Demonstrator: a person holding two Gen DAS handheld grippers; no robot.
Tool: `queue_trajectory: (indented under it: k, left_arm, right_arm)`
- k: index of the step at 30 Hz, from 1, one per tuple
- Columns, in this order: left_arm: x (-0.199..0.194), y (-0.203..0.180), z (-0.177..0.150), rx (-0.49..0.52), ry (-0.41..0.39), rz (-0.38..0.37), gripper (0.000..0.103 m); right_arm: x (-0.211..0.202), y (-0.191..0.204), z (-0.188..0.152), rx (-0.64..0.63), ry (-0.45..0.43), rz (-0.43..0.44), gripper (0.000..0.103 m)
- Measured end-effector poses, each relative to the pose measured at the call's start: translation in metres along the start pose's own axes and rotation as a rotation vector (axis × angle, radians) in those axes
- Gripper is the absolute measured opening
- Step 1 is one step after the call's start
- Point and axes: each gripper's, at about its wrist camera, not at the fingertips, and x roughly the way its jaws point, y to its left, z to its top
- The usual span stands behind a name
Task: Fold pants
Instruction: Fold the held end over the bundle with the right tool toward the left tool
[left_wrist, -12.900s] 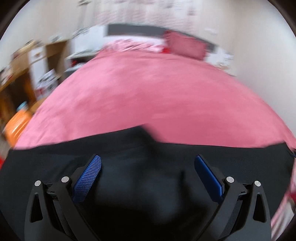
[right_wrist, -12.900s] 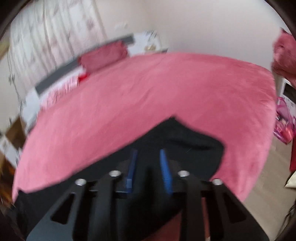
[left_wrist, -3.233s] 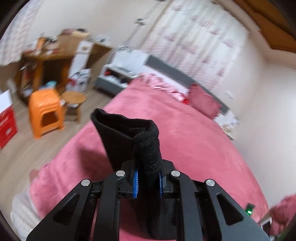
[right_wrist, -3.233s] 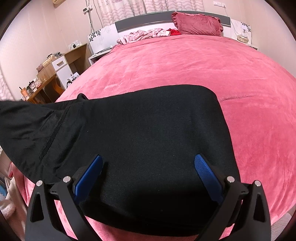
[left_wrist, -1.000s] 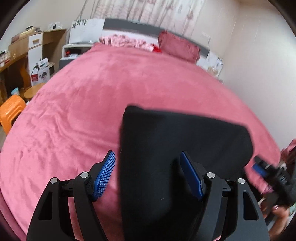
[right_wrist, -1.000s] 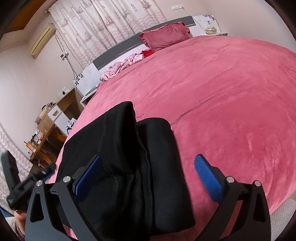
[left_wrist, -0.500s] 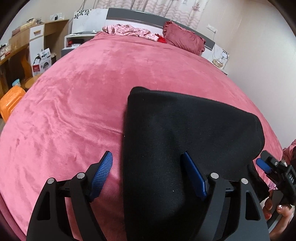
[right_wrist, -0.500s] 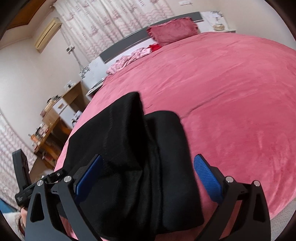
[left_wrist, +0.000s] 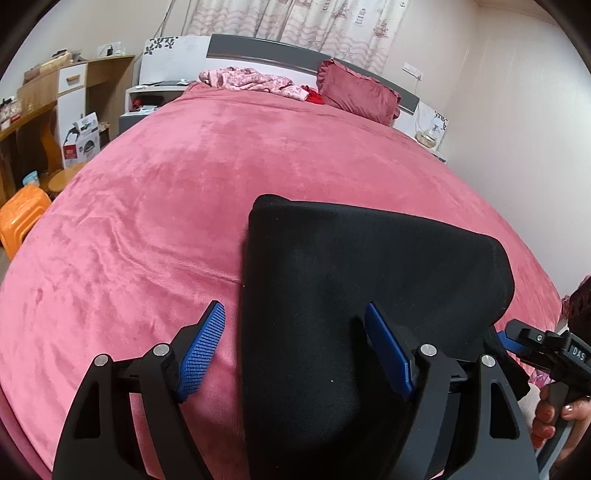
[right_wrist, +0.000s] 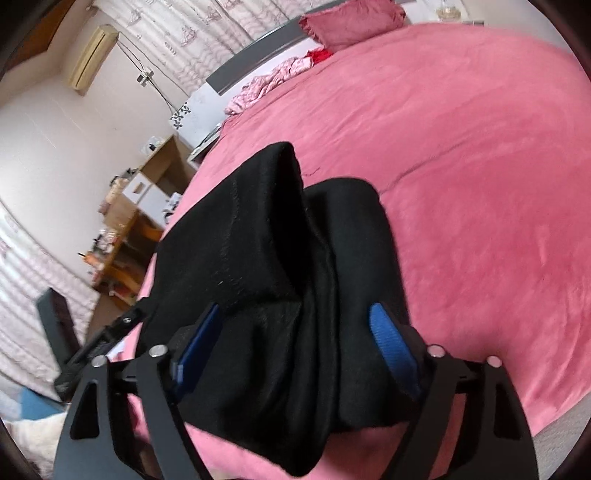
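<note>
Your left gripper (left_wrist: 295, 350): jaws spread wide, gripping nothing, hovering over left edge of black pants (left_wrist: 369, 295). Pants lie folded into thick bundle on pink bedspread (left_wrist: 166, 206), near bed's front edge. Your right gripper (right_wrist: 295, 347): jaws also wide apart, straddling stacked folds at bundle's right end, clamping nothing. Red pillow (left_wrist: 358, 94) sits far off by headboard.

pants (left_wrist: 369, 266): plain black
bedspread (left_wrist: 147, 206): pink-red
pillow (left_wrist: 356, 92): dark red, ruffled edge
stool (left_wrist: 22, 218): orange
curtains (left_wrist: 295, 18): pale, pink wavy print
left claw (left_wrist: 295, 352): black, blue pads
headboard (left_wrist: 258, 51): grey
</note>
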Motion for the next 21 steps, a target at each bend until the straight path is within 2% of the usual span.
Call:
queue_trajectory:
  k: [4,6,7,8,9,10,13,17,19,21]
  left_arm:
    - [-0.003,0.006,0.003,-0.023,-0.025,0.022,0.077]
    - [0.0,0.008,0.003,-0.037,-0.012,0.023,0.077]
    - [0.004,0.009,0.002,-0.044,0.007,0.026,0.077]
    - [0.007,0.01,0.001,-0.048,0.02,0.028,0.077]
    - [0.009,0.011,0.0,-0.051,0.03,0.025,0.077]
    - [0.01,0.01,-0.001,-0.054,0.036,0.019,0.077]
    - [0.005,0.006,0.002,-0.044,0.029,0.023,0.077]
    - [-0.007,-0.006,0.011,-0.042,-0.02,-0.022,0.078]
    - [-0.002,-0.016,0.01,-0.001,-0.005,-0.026,0.081]
    - [0.006,-0.024,0.006,0.035,0.021,-0.017,0.081]
  right_arm:
    - [0.005,0.002,-0.005,-0.021,0.097,0.009,0.069]
    - [0.006,0.006,-0.005,-0.045,0.102,-0.006,0.063]
    - [0.008,0.01,-0.006,-0.057,0.111,-0.022,0.051]
    - [0.01,0.012,-0.007,-0.064,0.123,-0.023,0.032]
    - [0.014,0.015,-0.007,-0.063,0.144,-0.004,0.02]
    - [0.019,0.017,-0.008,-0.052,0.16,0.016,0.015]
    - [0.005,0.035,0.004,-0.114,0.095,0.023,0.012]
    - [-0.041,0.05,0.029,-0.184,-0.04,0.031,0.012]
    - [-0.05,0.044,0.03,-0.188,-0.049,0.013,0.011]
    - [-0.044,0.029,0.024,-0.16,-0.022,-0.017,0.011]
